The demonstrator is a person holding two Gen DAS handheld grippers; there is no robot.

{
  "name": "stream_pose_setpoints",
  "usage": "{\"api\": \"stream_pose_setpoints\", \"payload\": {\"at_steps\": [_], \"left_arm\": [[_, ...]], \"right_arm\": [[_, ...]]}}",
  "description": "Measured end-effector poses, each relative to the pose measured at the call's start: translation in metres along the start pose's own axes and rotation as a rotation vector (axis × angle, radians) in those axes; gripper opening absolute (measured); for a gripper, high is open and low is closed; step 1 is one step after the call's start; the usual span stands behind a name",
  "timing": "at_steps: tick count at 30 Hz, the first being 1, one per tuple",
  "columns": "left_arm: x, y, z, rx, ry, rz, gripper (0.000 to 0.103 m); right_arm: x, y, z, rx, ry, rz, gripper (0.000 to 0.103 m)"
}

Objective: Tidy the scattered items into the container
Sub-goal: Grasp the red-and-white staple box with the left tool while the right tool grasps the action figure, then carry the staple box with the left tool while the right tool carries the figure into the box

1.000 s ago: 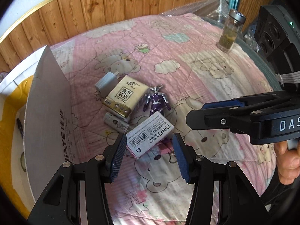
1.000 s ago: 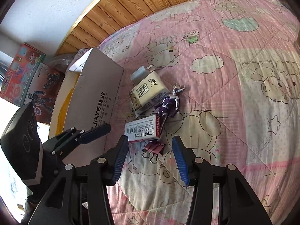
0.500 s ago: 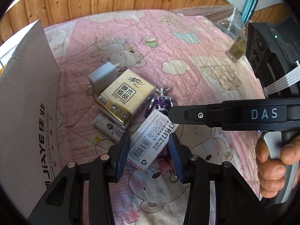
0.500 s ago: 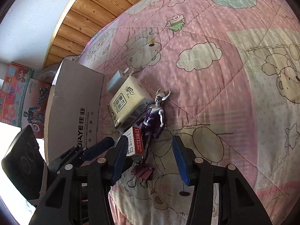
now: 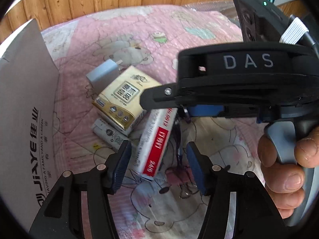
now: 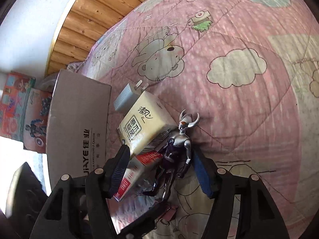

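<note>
The left tool (image 5: 158, 164) stood open, its blue pads either side of the staple box (image 5: 157, 139) without touching it — nothing was held yet. The right tool (image 6: 159, 171) was open too, its jaws straddling both the toy figure (image 6: 177, 153) and the near end of that same box, which had tipped up on edge between them.

The staple box looked like thin card, light but dense for its size and stiff across its long faces; those flat sides seemed the place to pinch, mid-length, gently enough not to crush the card. The figure appeared to be hard glossy plastic — likely slippery, with thin horns and limbs better avoided; its torso offered the firmest hold.

Just beyond lay the tissue pack (image 5: 124, 103), soft and squashy in a slick wrapper, with a white charger (image 5: 102, 72) against its far end and a small white tube (image 5: 108, 134) tucked beside it. All rested on the pink quilted bed (image 6: 249, 119). The cardboard box (image 5: 26, 119) stood close by at the left.
</note>
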State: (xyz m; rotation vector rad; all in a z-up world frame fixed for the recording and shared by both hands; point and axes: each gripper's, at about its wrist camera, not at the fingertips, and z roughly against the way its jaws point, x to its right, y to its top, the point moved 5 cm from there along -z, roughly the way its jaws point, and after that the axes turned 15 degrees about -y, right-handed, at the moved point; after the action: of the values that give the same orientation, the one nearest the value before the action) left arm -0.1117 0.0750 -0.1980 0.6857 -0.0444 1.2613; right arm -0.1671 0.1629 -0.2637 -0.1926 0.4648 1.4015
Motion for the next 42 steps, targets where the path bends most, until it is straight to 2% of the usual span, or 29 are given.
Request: {"api": "stream_pose_setpoints", "payload": {"at_steps": [2,5,9,12,14,16,17,19,22,24,25,26,27,28,31,42], "left_arm": [[-0.004,0.003,0.003,0.004,-0.047,0.049,0.038],[-0.011,0.004,0.010,0.013,-0.091,0.105,0.037],[-0.012,0.005,0.013,0.012,-0.072,0.103,0.035],[-0.013,0.010,0.011,0.021,-0.039,0.104,0.035],[-0.017,0.009,0.011,0.027,-0.023,0.115,0.027],[-0.020,0.009,0.012,0.024,-0.026,0.139,0.024],[-0.022,0.008,0.013,0.023,-0.020,0.155,0.014],[-0.028,0.005,0.019,0.025,-0.010,0.213,0.014],[-0.044,-0.001,0.032,0.047,-0.033,0.329,0.014],[-0.049,-0.002,0.040,0.066,-0.049,0.381,0.014],[-0.050,-0.001,0.043,0.073,-0.052,0.392,0.014],[-0.049,0.000,0.045,0.079,-0.055,0.394,0.014],[-0.048,0.002,0.046,0.084,-0.058,0.391,0.014],[-0.046,0.003,0.048,0.089,-0.057,0.384,0.014],[-0.044,0.007,0.055,0.106,-0.059,0.368,0.014],[-0.038,0.012,0.101,0.195,-0.071,0.357,0.014]], "right_arm": [[0.004,0.001,0.000,-0.007,0.013,-0.029,0.056],[0.009,0.002,-0.001,-0.013,0.051,-0.081,0.056],[0.014,0.004,-0.003,-0.032,0.103,-0.151,0.056],[0.011,0.002,-0.004,-0.045,0.117,-0.151,0.056],[0.008,0.001,-0.006,-0.055,0.131,-0.152,0.056],[0.009,0.002,-0.007,-0.054,0.147,-0.166,0.056],[0.011,0.002,-0.006,-0.055,0.156,-0.172,0.056],[0.013,0.002,-0.006,-0.048,0.149,-0.173,0.055],[0.012,0.001,-0.005,-0.035,0.129,-0.146,0.055],[0.007,0.000,-0.004,-0.022,0.096,-0.104,0.055],[0.003,0.000,-0.004,-0.013,0.067,-0.068,0.052],[-0.002,-0.001,-0.005,-0.003,0.030,-0.023,0.048],[-0.006,-0.003,-0.006,0.007,-0.014,0.030,0.033],[-0.010,-0.006,-0.009,0.011,-0.051,0.076,0.022],[-0.016,-0.009,-0.008,0.033,-0.101,0.119,0.018],[-0.011,-0.020,0.033,0.068,-0.091,0.067,0.016]]}}
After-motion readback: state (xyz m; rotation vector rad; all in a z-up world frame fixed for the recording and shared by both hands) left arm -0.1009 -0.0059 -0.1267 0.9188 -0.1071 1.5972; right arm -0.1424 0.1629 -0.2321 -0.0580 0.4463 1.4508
